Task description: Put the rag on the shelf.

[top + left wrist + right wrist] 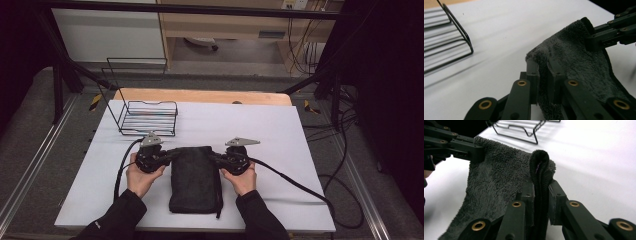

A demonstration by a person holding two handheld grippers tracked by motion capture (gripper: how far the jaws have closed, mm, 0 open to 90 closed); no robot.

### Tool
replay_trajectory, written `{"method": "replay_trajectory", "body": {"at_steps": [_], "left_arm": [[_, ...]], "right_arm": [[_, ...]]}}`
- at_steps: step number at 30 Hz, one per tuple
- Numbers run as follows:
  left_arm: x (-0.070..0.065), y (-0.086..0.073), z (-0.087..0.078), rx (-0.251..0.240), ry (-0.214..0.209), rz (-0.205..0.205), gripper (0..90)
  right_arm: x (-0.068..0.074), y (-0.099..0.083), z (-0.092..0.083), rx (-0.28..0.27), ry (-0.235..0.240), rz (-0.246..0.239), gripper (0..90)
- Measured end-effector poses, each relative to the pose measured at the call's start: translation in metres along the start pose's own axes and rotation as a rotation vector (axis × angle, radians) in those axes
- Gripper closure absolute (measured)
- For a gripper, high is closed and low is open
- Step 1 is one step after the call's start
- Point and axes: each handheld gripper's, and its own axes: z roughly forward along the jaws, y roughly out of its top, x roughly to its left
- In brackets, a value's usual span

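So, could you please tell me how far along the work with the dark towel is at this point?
Done: the towel lies as a narrow folded strip on the white table. In hand: the left tool and the right tool are each shut on a far corner, and that end is raised off the table. Left, most likely: folding it over again, and perhaps moving it to the wire rack, which holds nothing yet.
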Motion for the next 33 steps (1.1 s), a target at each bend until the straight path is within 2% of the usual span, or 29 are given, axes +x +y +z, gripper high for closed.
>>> {"method": "replay_trajectory", "body": {"at_steps": [9,23,28,33], "left_arm": [[-0.007,0.012,-0.019,-0.075,0.000,0.017,81.4],[-0.025,0.028,-0.044,-0.166,0.003,0.077,81.5],[-0.032,0.033,-0.054,-0.204,0.010,0.098,81.5],[-0.033,0.040,-0.062,-0.237,0.010,0.098,81.5]], "right_arm": [[0.013,0.013,-0.017,-0.079,-0.013,-0.066,78.8],[0.028,0.027,-0.043,-0.184,-0.025,-0.109,79.2],[0.035,0.034,-0.054,-0.228,-0.039,-0.139,79.4],[0.040,0.040,-0.059,-0.260,-0.044,-0.156,79.5]]}}
